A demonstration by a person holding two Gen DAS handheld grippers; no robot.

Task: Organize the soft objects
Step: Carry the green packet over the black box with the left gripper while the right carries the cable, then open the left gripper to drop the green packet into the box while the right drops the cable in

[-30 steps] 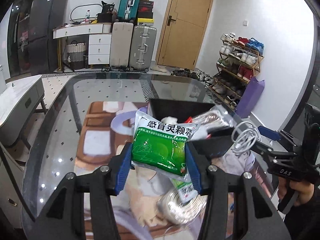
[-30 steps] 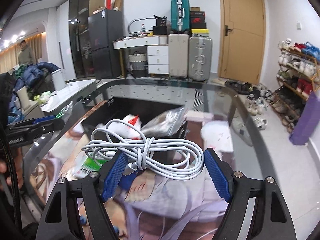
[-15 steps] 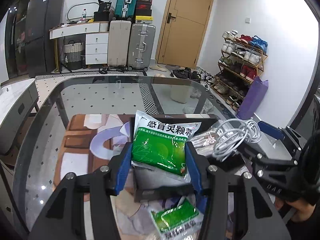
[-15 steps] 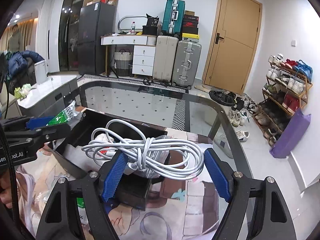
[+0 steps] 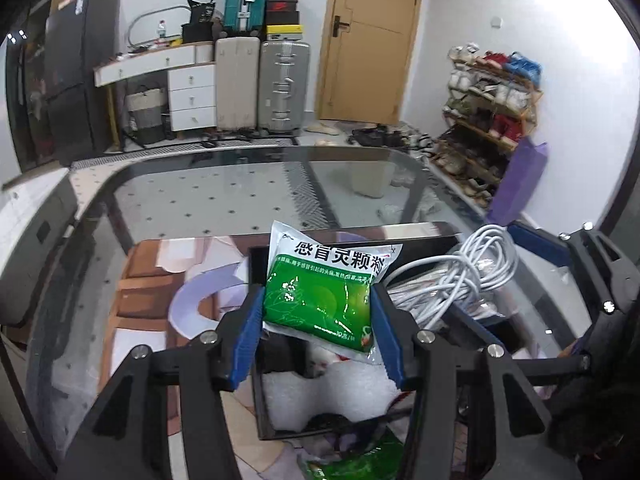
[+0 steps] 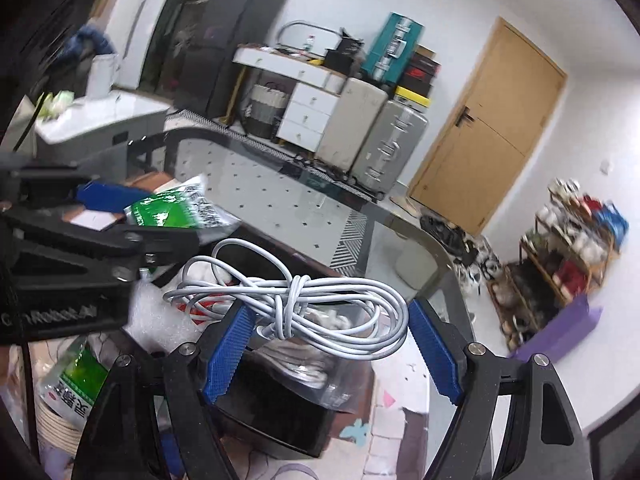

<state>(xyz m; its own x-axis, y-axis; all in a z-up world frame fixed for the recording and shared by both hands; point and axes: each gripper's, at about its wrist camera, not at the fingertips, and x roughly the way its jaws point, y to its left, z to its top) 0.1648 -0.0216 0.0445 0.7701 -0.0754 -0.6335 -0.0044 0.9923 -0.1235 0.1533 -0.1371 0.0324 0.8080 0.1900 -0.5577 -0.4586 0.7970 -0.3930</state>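
Our left tool (image 5: 318,316) pinches the soft, slippery green-and-white plastic sachet (image 5: 320,296) by its sides; our right tool (image 6: 328,344) holds the limp white coiled cable (image 6: 296,312) at its knot.

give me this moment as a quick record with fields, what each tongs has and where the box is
left tongs: shut on green medicine packet, held above black box
right tongs: white cable bundle between the pads, over the box
black box: on glass table, holds white foam and bagged items
loose nearby: second green packet
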